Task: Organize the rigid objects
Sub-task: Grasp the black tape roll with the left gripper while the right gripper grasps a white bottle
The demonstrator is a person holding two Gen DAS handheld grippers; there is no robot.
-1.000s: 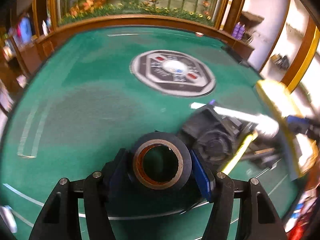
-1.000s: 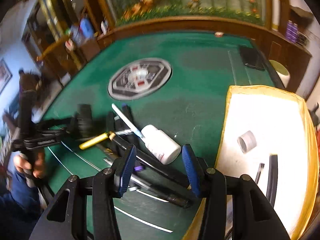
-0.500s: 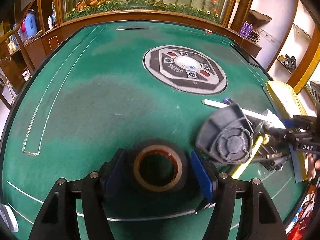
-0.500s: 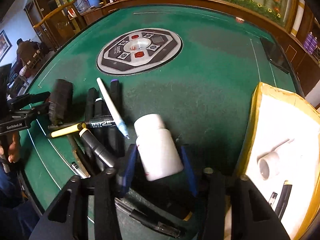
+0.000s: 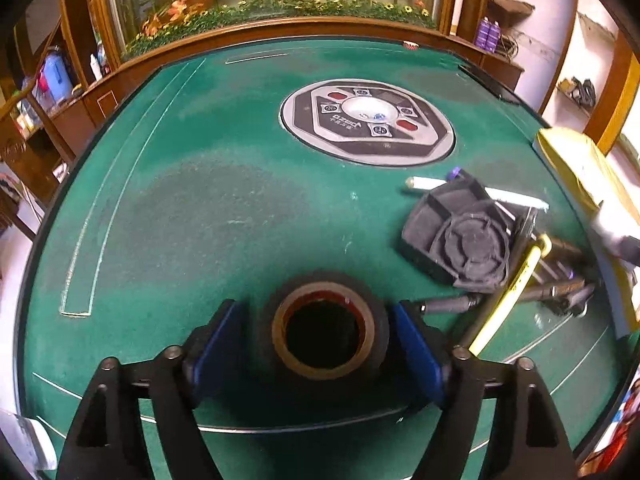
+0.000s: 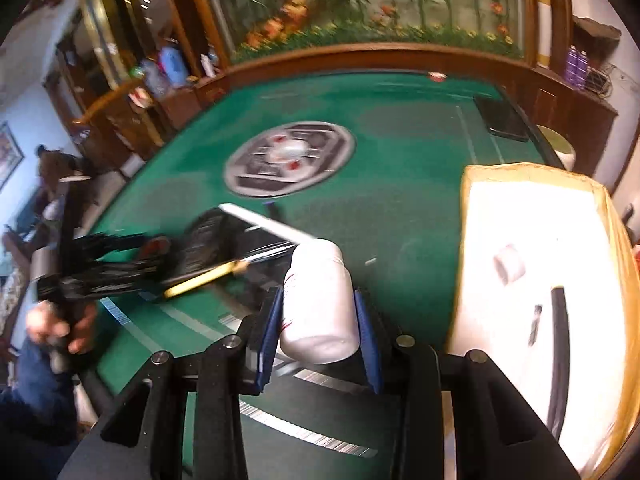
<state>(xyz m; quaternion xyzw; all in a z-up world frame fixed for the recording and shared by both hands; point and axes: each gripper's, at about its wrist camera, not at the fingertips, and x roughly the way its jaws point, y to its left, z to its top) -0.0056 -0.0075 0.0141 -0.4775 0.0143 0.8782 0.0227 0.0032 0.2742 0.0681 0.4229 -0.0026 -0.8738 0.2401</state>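
Note:
My left gripper (image 5: 320,336) is shut on a roll of black tape (image 5: 325,330) with a brown core, held low over the green table. My right gripper (image 6: 318,312) is shut on a white plastic bottle (image 6: 318,300) and holds it lifted above the table, left of the yellow-rimmed tray (image 6: 532,184). A pile of pens and markers (image 5: 528,276) with a black ridged cap-like part (image 5: 464,236) lies on the felt to the right of the tape; the pile also shows blurred in the right wrist view (image 6: 216,264).
The tray holds a small white roll (image 6: 509,267), a black strip (image 6: 558,344) and a small pen. An octagonal grey panel (image 5: 368,120) sits mid-table. A black phone (image 6: 502,120) lies at the far right edge. A wooden rim surrounds the table.
My right gripper closed on the white bottle and lifted it off the table, swinging toward the tray. My left gripper kept the tape and shifted slightly left of the pile.

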